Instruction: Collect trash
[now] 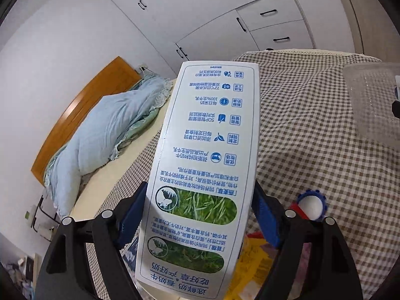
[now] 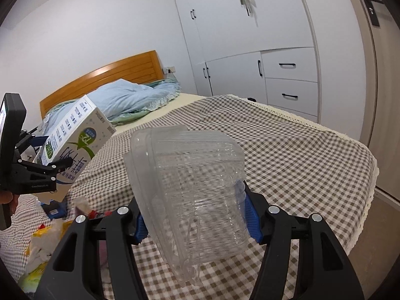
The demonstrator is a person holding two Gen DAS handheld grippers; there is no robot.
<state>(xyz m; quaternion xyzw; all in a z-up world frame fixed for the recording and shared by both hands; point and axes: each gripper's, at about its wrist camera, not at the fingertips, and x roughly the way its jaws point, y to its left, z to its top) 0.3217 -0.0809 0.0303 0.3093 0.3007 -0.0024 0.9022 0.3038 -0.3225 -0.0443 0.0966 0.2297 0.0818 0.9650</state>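
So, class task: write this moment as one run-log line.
left gripper: shut on milk carton | right gripper: shut on clear plastic container | both lifted above checked cloth | wrappers remain

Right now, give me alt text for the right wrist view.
The right gripper clamps a clear plastic clamshell container above a checkered bedspread. At left, the left gripper holds a milk carton; wrappers litter the cloth below.

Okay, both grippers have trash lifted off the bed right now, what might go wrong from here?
The clear plastic clamshell looks thin and flexible, so the right gripper may crush it or let it slip. The left gripper grips the milk carton near one end, so the long free end might swing or twist loose. The two held items sit close and may collide.
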